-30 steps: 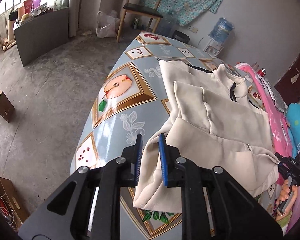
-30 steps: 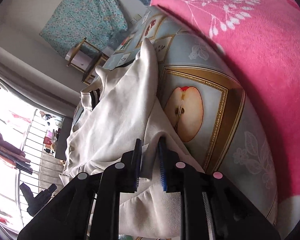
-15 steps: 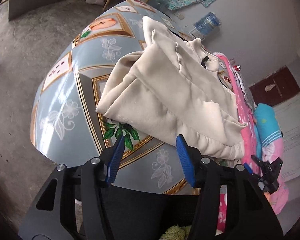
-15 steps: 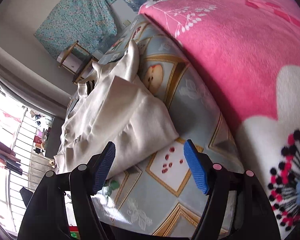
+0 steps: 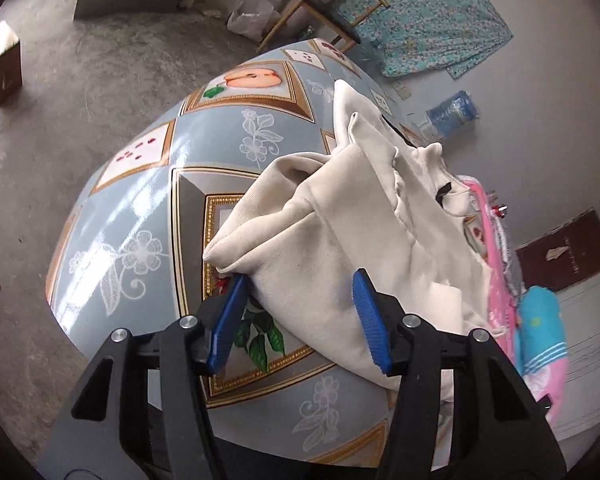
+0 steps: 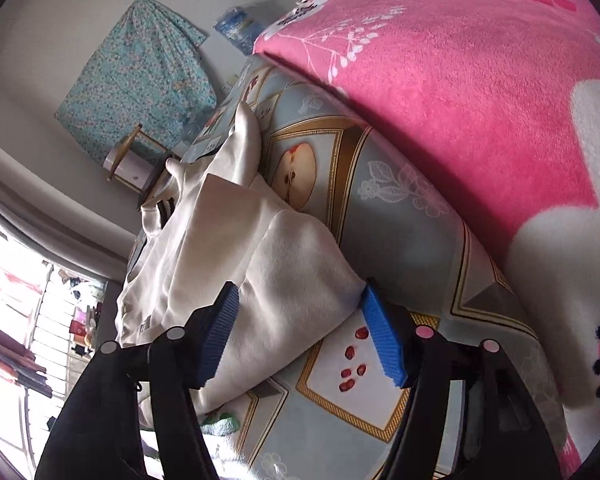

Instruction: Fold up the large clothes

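Cream sweatshirt (image 5: 340, 240) lies bunched and partly folded on the table (image 5: 140, 208), on that shiny blue cloth with the fruit pictures and gold frames. Its near hem sits toward the table's front edge, the collar end (image 5: 440, 184) away toward the wall.

Left gripper (image 5: 296, 316) is over the near left corner of the garment. Blue pads (image 5: 228, 320) stand about half apart and the jaws are closing; a fold of the cream fabric sits between them, brushing the left pad at its tip, the right pad resting over the cloth, but nothing is pinched.

Right gripper (image 6: 300, 332) is at the other near corner. Its blue pads (image 6: 384, 340) stand roughly half apart too, jaws closing, with the sweatshirt's (image 6: 260, 264) corner bulging into the gap. The pads flank the fabric; I can't call it a grip.

A pink blanket (image 6: 460, 100) with white flowers lies just beside the table on the right, a blue and white bundle (image 5: 540, 328) at its near end.

Containers now: a big blue water bottle (image 5: 452, 114) lies tilted by the far wall, contents not readable. A small brown box (image 5: 2, 62) stands on the concrete floor (image 5: 80, 100), and I can't see what is in it. A white plastic bag (image 5: 252, 16) sits crumpled beside the wooden chair (image 5: 328, 4), with a floral sheet (image 5: 428, 20) on the wall behind it.
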The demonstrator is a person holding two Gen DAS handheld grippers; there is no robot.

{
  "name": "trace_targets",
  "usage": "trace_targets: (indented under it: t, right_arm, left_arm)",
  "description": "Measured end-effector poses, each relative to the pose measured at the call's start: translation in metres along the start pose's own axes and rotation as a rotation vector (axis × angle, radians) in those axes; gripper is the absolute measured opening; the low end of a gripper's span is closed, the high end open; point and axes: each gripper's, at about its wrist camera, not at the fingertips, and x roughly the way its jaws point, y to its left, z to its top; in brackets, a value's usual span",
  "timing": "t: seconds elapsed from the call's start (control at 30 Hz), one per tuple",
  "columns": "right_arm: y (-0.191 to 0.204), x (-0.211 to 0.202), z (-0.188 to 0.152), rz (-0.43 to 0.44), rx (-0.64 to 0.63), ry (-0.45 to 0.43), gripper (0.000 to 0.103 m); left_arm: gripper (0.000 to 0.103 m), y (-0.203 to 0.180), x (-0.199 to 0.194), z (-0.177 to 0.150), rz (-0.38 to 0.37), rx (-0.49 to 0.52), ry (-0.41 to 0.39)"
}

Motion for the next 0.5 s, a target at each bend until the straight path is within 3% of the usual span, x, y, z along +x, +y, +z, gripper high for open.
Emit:
trace_targets:
  t: [0.13,0.2,0.23,0.37,0.5]
  right_arm:
    - [0.028,0.009,-0.006,-0.165,-0.189,-0.049,0.035]
    - [0.044,0.008,-0.009,-0.230,-0.313,-0.063,0.020]
    - [0.052,0.003,-0.011,-0.253,-0.365,-0.083,0.019]
    - [0.075,-0.030,-0.013,-0.283,-0.480,-0.160,0.015]
    - [0.092,-0.060,-0.020,-0.281,-0.551,-0.198,0.014]
  left_arm:
    - [0.024,-0.027,0.007,-0.009,0.176,0.199,-0.079]
    - [0.013,-0.045,0.006,-0.017,0.243,0.350,-0.116]
    - [0.007,-0.056,0.003,-0.023,0.280,0.436,-0.145]
    - [0.004,-0.092,-0.032,-0.048,0.377,0.702,-0.316]
    - [0.004,-0.107,-0.069,-0.058,0.362,0.793,-0.382]
